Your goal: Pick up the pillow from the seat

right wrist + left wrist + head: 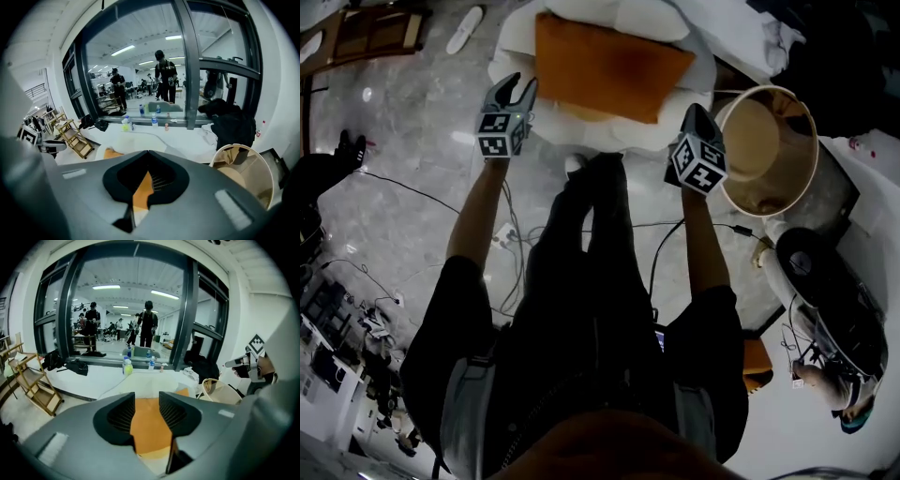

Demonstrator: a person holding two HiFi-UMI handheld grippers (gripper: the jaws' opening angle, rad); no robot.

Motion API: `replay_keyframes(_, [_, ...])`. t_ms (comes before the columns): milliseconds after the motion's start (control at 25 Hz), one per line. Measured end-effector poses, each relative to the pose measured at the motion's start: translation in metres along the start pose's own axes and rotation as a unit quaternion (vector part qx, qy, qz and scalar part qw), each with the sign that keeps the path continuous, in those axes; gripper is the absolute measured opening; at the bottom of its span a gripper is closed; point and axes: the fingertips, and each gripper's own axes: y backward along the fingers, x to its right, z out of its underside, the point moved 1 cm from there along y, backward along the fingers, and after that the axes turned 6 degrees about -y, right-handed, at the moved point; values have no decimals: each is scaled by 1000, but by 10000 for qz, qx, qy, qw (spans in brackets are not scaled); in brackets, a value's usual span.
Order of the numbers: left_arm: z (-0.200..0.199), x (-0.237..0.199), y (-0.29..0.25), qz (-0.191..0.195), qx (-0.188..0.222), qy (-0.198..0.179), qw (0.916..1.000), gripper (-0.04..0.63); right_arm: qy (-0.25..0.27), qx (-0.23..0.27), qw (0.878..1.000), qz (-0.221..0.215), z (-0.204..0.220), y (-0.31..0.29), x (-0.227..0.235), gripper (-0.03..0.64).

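Observation:
An orange pillow (605,66) lies flat on a white cushioned seat (609,139) at the top of the head view. My left gripper (520,86) hovers just off the pillow's left edge, open, with nothing between its fingers. In the left gripper view the pillow (149,427) shows through the gap between the left gripper's (146,397) jaws. My right gripper (694,112) is shut and hangs beside the pillow's lower right corner, apart from it. In the right gripper view a sliver of the pillow (140,194) shows below the right gripper's (148,157) closed jaws.
A round tan basket (769,150) stands right of the seat, close to my right gripper. Cables (394,183) trail across the marble floor at the left. A wooden rack (35,385) stands further left. Bottles (127,365) sit on the window ledge behind the seat.

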Motion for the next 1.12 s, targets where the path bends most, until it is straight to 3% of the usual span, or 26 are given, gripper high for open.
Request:
replay_keyframes(280, [46, -11, -74, 248, -195, -88, 9995, 245, -72, -100, 9999, 84, 34, -89, 35, 3])
replay_keyframes(560, [78, -43, -145, 193, -318, 32, 9993, 309, -230, -106, 9996, 87, 50, -175, 62, 3])
replay_keyframes(720, [97, -56, -179, 176, -496, -205, 9984, 313, -307, -310, 9990, 69, 67, -211, 75, 3])
replay_keyframes(920, [119, -70, -214, 277, -677, -273, 9969, 313, 66, -453, 9989, 116, 82, -238, 81, 9])
replay_keyframes(1000, [126, -76, -231, 200, -687, -67, 9974, 313, 122, -521, 9985, 76, 88, -247, 85, 55])
replay_keyframes(1120, [138, -83, -250, 68, -715, 240, 9971, 325, 6, -583, 9983, 26, 96, -257, 90, 192])
